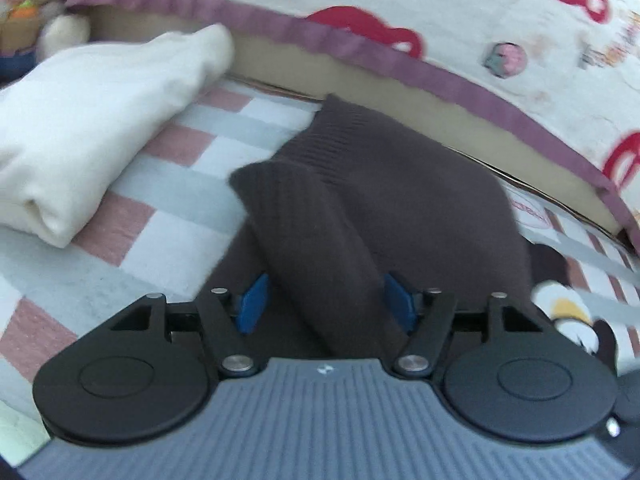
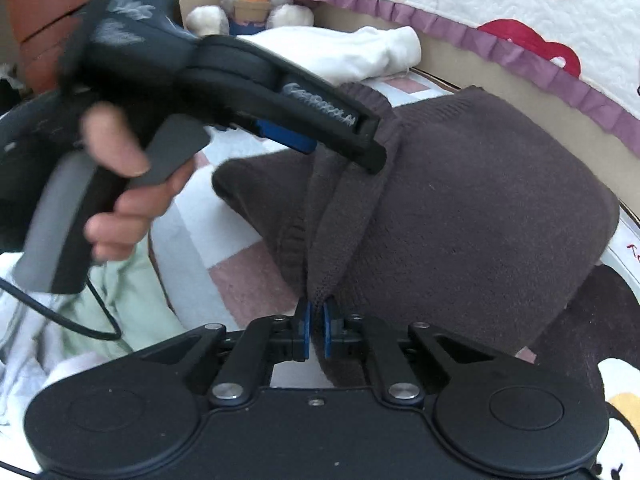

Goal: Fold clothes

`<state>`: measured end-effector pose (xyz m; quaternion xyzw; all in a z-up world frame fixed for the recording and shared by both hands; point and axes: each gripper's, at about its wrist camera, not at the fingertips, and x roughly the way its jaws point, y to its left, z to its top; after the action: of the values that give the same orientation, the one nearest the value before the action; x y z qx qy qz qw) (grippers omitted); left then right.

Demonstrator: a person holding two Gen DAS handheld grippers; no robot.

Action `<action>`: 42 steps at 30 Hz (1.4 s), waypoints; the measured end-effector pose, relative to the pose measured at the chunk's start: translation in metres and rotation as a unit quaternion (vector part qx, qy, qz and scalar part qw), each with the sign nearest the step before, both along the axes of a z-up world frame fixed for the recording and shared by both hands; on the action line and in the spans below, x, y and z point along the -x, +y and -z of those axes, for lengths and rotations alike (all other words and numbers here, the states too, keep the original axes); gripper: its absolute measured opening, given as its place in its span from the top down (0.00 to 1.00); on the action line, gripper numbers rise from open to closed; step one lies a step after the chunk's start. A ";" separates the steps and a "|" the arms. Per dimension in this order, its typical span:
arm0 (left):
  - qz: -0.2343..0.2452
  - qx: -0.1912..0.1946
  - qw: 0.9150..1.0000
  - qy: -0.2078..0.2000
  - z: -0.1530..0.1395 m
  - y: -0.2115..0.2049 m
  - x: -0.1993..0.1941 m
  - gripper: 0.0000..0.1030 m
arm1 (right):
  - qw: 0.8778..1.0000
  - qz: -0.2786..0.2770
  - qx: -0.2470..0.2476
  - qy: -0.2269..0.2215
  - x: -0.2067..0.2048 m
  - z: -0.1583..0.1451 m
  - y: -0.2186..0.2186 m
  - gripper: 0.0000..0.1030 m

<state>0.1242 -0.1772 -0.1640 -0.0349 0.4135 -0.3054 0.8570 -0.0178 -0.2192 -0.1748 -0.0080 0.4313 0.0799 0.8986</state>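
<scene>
The right gripper (image 2: 316,334) was clamped on a fold of the brown sweater (image 2: 460,208), whose bulk lay just ahead of it on the checked bed cover (image 2: 240,276). The left gripper (image 1: 326,304) stood partly apart, a sweater fold (image 1: 320,248) running between its pads; whether they pressed it I could not tell.

- dark brown knit sweater (image 2: 460,200), bunched up and half folded, ribbed edge pinched in the right gripper (image 2: 316,336)
- folded cream garment (image 1: 92,120) lying flat, beyond-left of it
</scene>
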 end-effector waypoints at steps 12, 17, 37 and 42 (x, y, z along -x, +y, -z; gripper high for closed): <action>-0.012 0.317 0.931 0.180 0.023 0.065 0.000 0.88 | 0.996 0.028 0.054 -0.065 -0.018 -0.011 0.014 0.85; -0.011 0.214 0.969 0.126 0.006 0.053 0.012 0.86 | 0.996 0.028 0.006 -0.085 0.002 -0.026 0.004 0.90; -0.047 0.100 0.994 -0.011 -0.017 0.054 0.029 0.67 | 0.999 0.031 0.016 -0.024 -0.006 0.011 0.009 0.89; 0.033 0.065 0.997 0.013 -0.005 0.024 0.034 0.60 | 0.998 0.050 -0.035 -0.031 0.003 0.010 0.000 0.89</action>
<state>0.0897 -0.1535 -0.1589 -0.0809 0.4046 -0.3597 0.8369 -0.0213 -0.2196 -0.1852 0.0424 0.3999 0.0492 0.9142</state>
